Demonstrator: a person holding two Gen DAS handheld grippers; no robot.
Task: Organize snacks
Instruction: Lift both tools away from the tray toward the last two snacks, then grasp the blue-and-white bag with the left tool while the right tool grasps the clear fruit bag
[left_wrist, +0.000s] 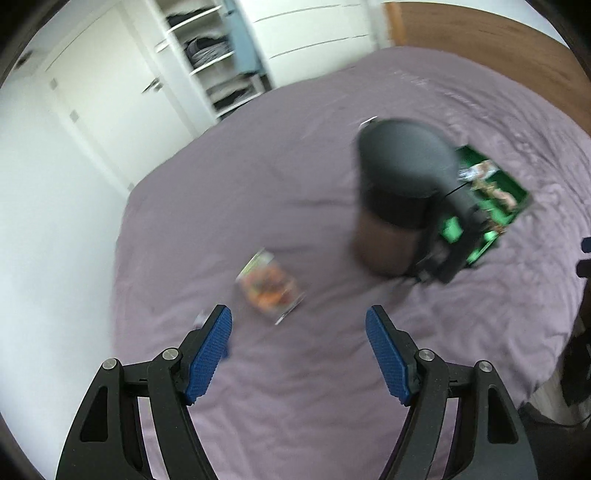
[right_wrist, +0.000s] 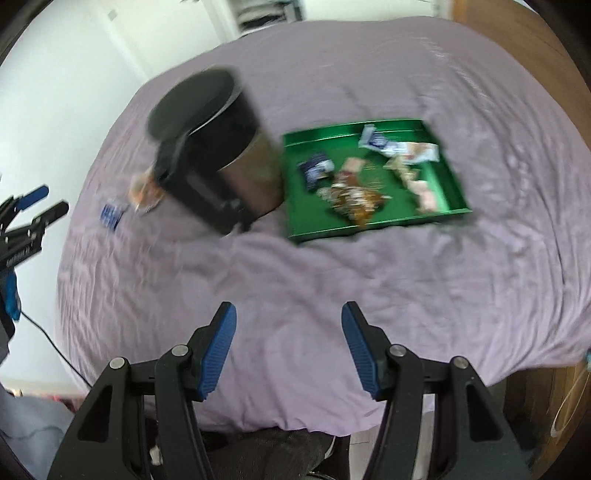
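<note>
A green tray (right_wrist: 448, 192) lies on the purple bed and holds several snack packets (right_wrist: 354, 199); it also shows in the left wrist view (left_wrist: 513, 186), partly behind a pedal bin. A clear packet of orange snacks (left_wrist: 271, 286) lies just ahead of my left gripper (left_wrist: 299, 354), which is open and empty. The same packet (right_wrist: 146, 190) and a small blue packet (right_wrist: 110, 216) lie left of the bin in the right wrist view. My right gripper (right_wrist: 288, 354) is open and empty above the near bed edge.
A black-lidded metal pedal bin (right_wrist: 218, 147) stands on the bed (right_wrist: 369, 280) between the loose packets and the tray; it also shows in the left wrist view (left_wrist: 402, 177). White wardrobe and shelves (left_wrist: 207, 62) stand beyond the bed. The left gripper shows at the right wrist view's left edge (right_wrist: 26, 221).
</note>
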